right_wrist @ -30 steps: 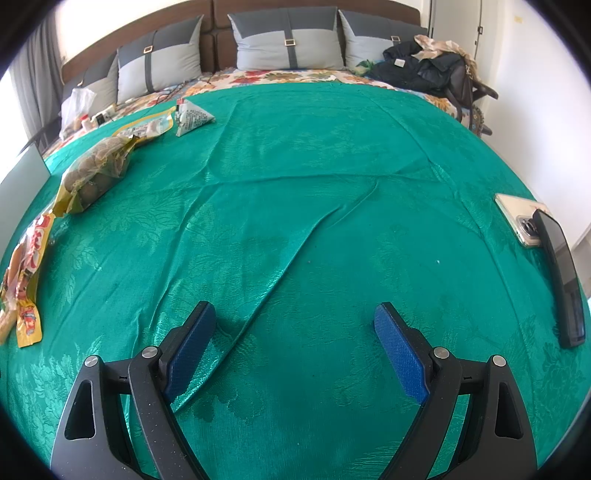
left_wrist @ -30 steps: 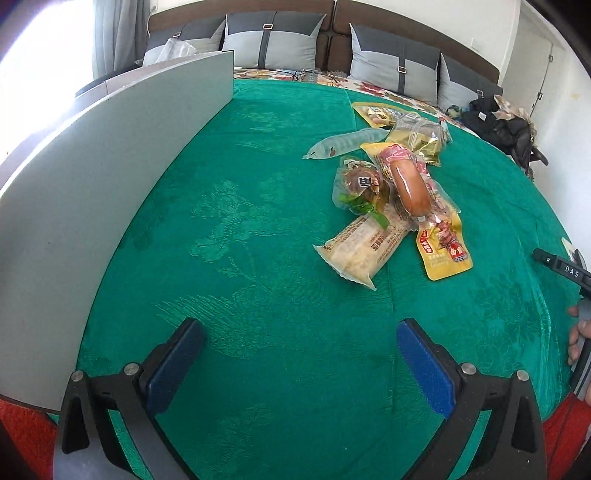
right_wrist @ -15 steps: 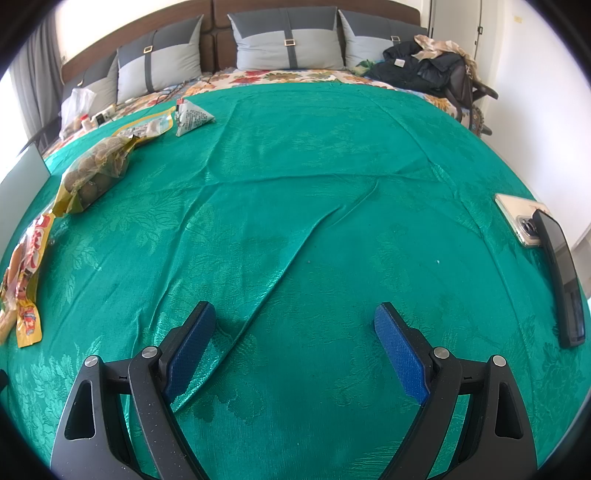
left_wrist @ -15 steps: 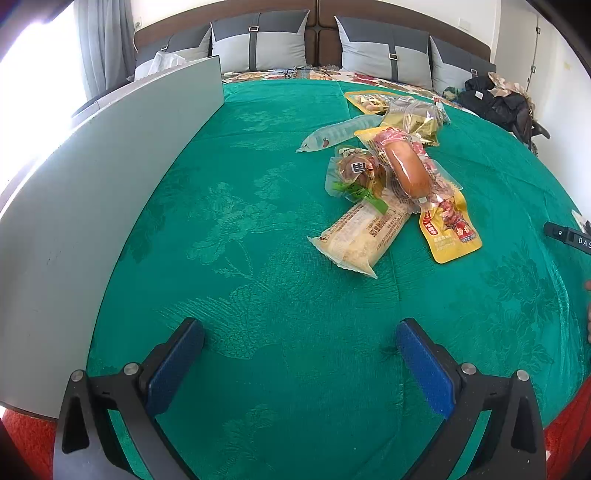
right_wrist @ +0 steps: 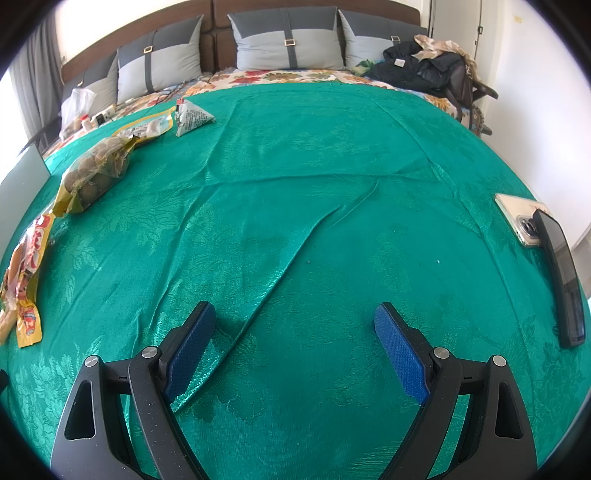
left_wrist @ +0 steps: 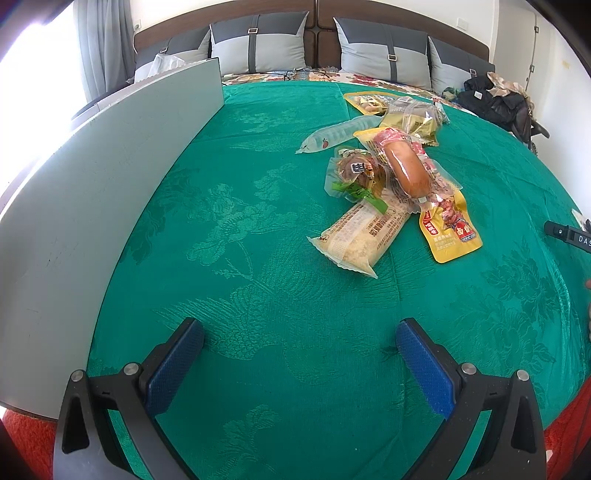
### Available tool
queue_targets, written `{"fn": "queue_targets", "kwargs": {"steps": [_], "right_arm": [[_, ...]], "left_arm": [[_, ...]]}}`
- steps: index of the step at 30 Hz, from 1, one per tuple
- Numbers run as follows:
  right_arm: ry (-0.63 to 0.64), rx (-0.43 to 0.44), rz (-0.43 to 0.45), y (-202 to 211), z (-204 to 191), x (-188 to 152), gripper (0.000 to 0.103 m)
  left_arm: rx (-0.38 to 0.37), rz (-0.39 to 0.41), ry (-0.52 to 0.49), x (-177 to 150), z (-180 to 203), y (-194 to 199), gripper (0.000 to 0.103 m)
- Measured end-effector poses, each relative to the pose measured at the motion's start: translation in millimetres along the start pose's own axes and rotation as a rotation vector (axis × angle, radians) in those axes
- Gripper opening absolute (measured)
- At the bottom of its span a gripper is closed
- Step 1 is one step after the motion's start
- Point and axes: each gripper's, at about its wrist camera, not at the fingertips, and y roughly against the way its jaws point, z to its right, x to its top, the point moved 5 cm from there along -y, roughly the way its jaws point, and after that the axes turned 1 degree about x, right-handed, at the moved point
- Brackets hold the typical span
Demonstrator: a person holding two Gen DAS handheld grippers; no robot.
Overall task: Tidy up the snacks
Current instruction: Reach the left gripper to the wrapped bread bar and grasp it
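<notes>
A green patterned bedspread (right_wrist: 332,155) covers the bed, creased near its middle. Grey pillows (right_wrist: 288,44) lean against the brown headboard (left_wrist: 325,33). Two phones (right_wrist: 561,273) lie overlapping at the right edge. Dark clothing (right_wrist: 421,62) is heaped on a chair. A grey board (left_wrist: 92,206) stands along the left.

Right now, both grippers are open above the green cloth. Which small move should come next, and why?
Probably ease the left gripper forward toward the beige wrapped cake: it is the nearest snack and has no packet lying across its near end. The right gripper faces only bare green cloth.

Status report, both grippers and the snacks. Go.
Left gripper open, empty. Right gripper open, empty. Snack pile untouched on green cloth. Nothing blocking.
</notes>
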Motion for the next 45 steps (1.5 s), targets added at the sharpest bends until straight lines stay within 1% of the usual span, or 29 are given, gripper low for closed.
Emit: {"fn": "queue_targets", "kwargs": {"steps": [8,24,28,30,31,33,35,37,38,39,41,43,44,45], "right_arm": [[0.000,0.000,0.000,0,0,0,0.090],[0.000,0.000,0.000,0,0,0,0.090],[-0.001,0.001,0.000,0,0,0,0.090],[-0.001,0.000,0.000,0,0,0,0.090],[-0.001,0.000,0.000,0,0,0,0.091],[-0.001,0.000,0.000,0,0,0,0.090],[-0.001,0.000,0.000,0,0,0,0.091],[-0.001,0.001,0.000,0,0,0,0.091],[0.000,0.001,0.000,0,0,0,0.091],[-0.001,0.001,-0.001,0,0,0,0.091],[-0.001,0.002,0.000,0,-1,0,0.091],[-0.001,0.001,-0.001,0,-1,0,0.091],[-0.001,0.001,-0.001,0,-1,0,0.091],[-0.002,0.002,-0.001,0,-1,0,0.091]], "left_arm": [[0.001,0.002,0.000,0,0,0,0.103],[0.005,0.030,0.001,-1,0,1,0.103],[-0.005,0.010,-0.004,1,0,0,0.103],[-0.026,-0.015,-0.002,3,0,0,0.103],[-0.052,-0.019,0.008,4,-1,0,0.103],[-0.107,-0.018,0.045,7,-4,3,0.102],[-0.140,-0.021,0.078,11,-5,3,0.102],[-0.187,-0.026,0.060,20,1,2,0.097],[-0.205,-0.033,0.029,27,6,1,0.091],[-0.212,-0.038,-0.010,35,13,0,0.088],[-0.205,-0.054,-0.097,48,27,-5,0.088],[-0.187,-0.086,-0.162,58,38,-16,0.086],[-0.179,-0.103,-0.183,61,42,-22,0.076],[-0.178,-0.119,-0.196,62,45,-27,0.054]]}}
